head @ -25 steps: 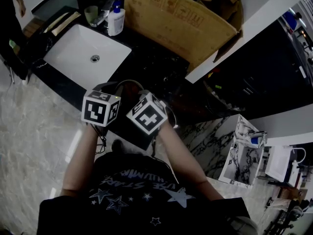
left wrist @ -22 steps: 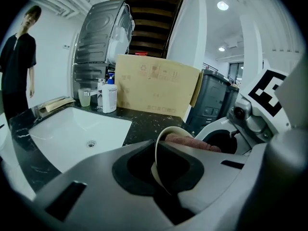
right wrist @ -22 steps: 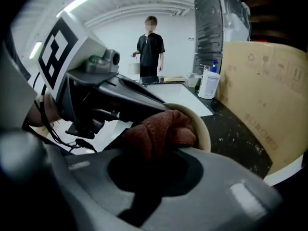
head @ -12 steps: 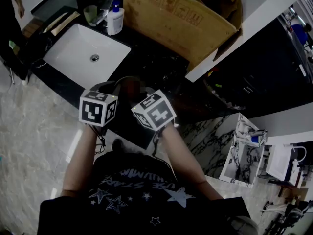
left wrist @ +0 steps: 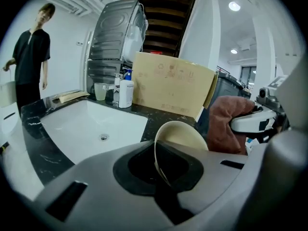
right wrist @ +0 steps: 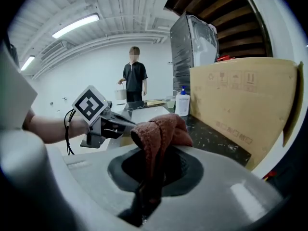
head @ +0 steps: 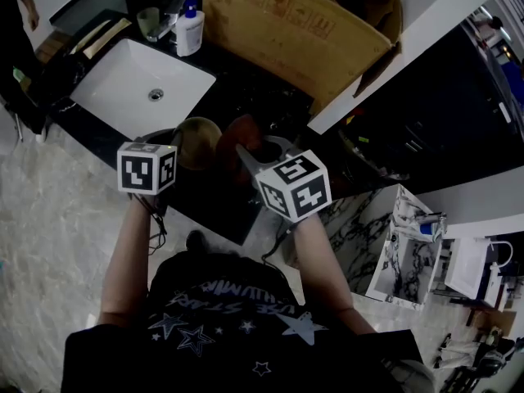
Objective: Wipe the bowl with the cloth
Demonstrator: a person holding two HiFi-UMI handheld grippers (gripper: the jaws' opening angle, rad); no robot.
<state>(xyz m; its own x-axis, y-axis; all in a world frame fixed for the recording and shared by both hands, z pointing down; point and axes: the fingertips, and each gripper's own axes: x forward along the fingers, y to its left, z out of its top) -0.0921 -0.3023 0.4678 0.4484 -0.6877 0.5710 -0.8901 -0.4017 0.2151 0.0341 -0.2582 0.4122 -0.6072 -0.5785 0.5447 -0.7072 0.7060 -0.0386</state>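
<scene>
A cream bowl (left wrist: 180, 136) stands on edge with its rim pinched in my left gripper (left wrist: 161, 177), which is shut on it. In the head view the bowl (head: 199, 141) hangs over the dark counter, just right of the left gripper (head: 168, 155). A reddish-brown cloth (right wrist: 156, 131) is bunched up in my right gripper (right wrist: 148, 189), which is shut on it. The cloth (head: 243, 134) sits right beside the bowl, a small gap between them. In the left gripper view the cloth (left wrist: 226, 124) shows to the right of the bowl.
A white sink (head: 123, 97) is set in the black counter (head: 246, 88) at the left. Behind it stand a soap bottle (head: 190, 29) and a cup (head: 149, 23). A large cardboard box (head: 303, 31) leans at the back. A person (left wrist: 31, 57) stands beyond the sink.
The two grippers have drawn apart, the left one to the left, the right one to the right. The bowl and cloth now show between the marker cubes.
</scene>
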